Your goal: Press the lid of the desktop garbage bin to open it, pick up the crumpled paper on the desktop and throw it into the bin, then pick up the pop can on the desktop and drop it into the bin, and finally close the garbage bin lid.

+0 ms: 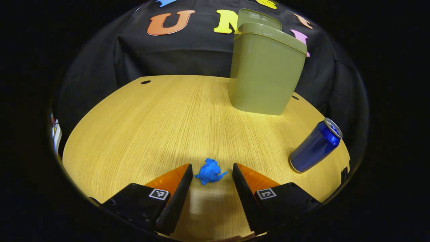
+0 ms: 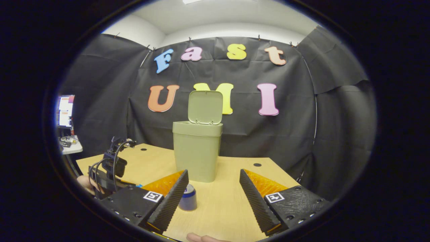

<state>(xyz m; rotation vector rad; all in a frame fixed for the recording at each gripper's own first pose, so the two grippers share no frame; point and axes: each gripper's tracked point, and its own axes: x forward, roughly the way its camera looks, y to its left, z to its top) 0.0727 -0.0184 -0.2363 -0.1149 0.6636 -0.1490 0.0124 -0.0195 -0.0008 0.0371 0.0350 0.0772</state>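
An olive green bin (image 1: 267, 70) stands at the far side of the wooden table (image 1: 151, 124), its lid (image 1: 257, 16) flipped up. In the left gripper view a small blue crumpled paper (image 1: 210, 172) lies on the table between the tips of my open left gripper (image 1: 211, 173), touching neither finger. A blue pop can (image 1: 315, 145) stands to its right. In the right gripper view my right gripper (image 2: 213, 181) hangs open above the table, facing the bin (image 2: 197, 151) with its raised lid (image 2: 205, 107). The can (image 2: 188, 198) stands just beside its left finger. The left gripper (image 2: 112, 166) is low at the left.
Black cloth walls close in the table's back and sides. Cable holes (image 1: 145, 82) mark the tabletop near the back edge. A side shelf with small items (image 2: 69, 143) stands beyond the table's left. A fingertip (image 2: 201, 238) peeks in at the bottom of the right gripper view.
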